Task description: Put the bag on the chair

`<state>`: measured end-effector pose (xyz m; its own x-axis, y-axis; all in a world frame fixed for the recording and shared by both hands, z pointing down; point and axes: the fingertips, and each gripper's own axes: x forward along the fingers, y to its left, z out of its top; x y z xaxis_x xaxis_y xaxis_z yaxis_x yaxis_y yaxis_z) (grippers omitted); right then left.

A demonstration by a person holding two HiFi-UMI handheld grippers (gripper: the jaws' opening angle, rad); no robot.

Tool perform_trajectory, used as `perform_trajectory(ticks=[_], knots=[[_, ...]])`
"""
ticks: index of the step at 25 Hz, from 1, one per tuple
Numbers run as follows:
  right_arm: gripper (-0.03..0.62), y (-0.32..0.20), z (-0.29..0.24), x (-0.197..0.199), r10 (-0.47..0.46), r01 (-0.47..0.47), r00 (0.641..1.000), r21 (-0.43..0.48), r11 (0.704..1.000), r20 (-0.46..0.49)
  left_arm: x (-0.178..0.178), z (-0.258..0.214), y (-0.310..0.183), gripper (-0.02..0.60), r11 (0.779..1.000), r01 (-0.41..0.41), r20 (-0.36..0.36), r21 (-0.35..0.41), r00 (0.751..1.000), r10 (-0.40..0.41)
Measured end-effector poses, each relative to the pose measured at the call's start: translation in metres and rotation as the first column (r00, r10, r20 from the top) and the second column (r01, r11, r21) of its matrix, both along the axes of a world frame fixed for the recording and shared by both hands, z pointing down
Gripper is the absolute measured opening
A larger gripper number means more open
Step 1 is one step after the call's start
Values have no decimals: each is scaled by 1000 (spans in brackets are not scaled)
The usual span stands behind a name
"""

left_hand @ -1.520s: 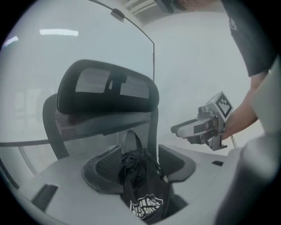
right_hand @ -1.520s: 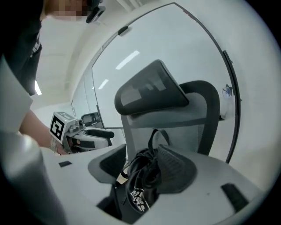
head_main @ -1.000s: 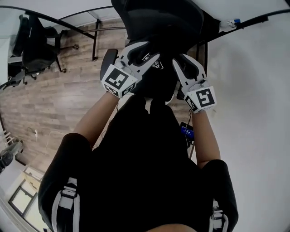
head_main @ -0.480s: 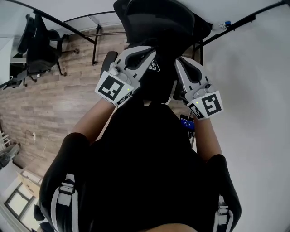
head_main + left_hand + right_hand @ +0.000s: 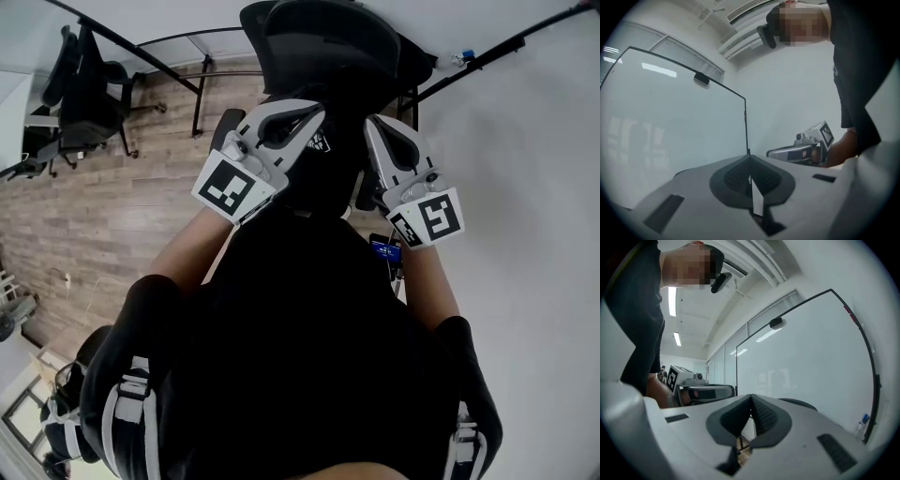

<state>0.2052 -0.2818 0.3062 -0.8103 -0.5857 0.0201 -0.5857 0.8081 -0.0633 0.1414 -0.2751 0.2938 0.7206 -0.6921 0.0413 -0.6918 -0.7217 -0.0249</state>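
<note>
Two grippers are raised in front of the person (image 5: 300, 347), side by side and a little apart, both reaching towards the black office chair (image 5: 323, 42) ahead. The left gripper (image 5: 309, 117) has its jaws pressed together at the tips, with only a thin sliver of light lower down between the pads and nothing caught there. The right gripper (image 5: 377, 129) is the same: tips meeting, a small gap further back, nothing gripped. Each gripper's own view looks up past its jaws at a white board (image 5: 806, 357) in a thin black frame, with the other gripper off to one side by the person's forearm.

Between the two grippers in the head view lies a black mass with a small white print on it. This is the bag (image 5: 317, 173), just below the chair's backrest, where the seat is. It is black against the person's black top, so its outline cannot be traced, and whether it rests fully on the seat cannot be told. Neither gripper holds it.

A second dark chair (image 5: 80, 89) stands well off to the left on the wooden floor (image 5: 122, 211).
</note>
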Motion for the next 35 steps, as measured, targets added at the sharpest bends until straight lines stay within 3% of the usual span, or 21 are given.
perform_trajectory(ticks=[17,35], knots=[[2,-7,-31,5,82,-81,996,52,995,-30,-6,-23,-10,6,999,-3,-10,40,1000,3],[2,-10,-15,0,82,-81,995,30,996,-52,-8,-6,-19,6,1000,-12,-1,2,1000,12]])
